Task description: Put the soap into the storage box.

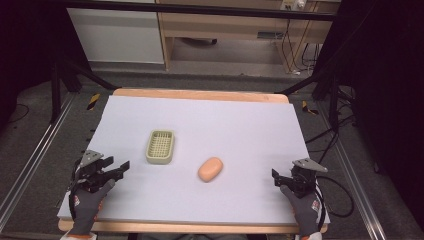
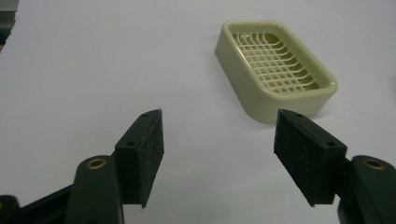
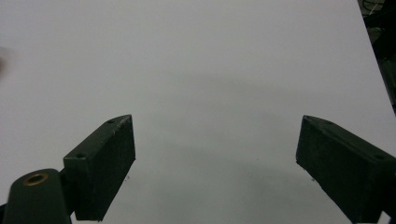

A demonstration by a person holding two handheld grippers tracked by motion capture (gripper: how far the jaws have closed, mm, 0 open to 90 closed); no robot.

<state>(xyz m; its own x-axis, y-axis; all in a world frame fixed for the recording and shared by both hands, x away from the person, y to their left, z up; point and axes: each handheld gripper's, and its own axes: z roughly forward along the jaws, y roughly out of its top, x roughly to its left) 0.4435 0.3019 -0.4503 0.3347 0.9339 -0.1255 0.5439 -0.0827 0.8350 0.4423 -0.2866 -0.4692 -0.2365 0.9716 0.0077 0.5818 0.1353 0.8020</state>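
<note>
A pale green soap dish (image 1: 160,146) with a grid floor lies on the white sheet, left of centre. To its right and a bit nearer lies an oval orange soap bar (image 1: 210,169). My left gripper (image 1: 122,169) rests near the sheet's front left, pointing right toward the dish, held by a gloved hand. Its jaws stand open with nothing between them, seen in the left gripper view (image 2: 219,140), where the soap dish (image 2: 275,70) lies ahead and to the right. At the front right, my right gripper (image 1: 275,178) points left, open and empty (image 3: 215,149) over bare sheet.
The white sheet (image 1: 200,115) covers a wooden table whose edge shows at the back (image 1: 200,93). Black frame struts (image 1: 75,70) and cables (image 1: 340,190) flank the table. A wooden cabinet (image 1: 225,30) stands on the floor beyond.
</note>
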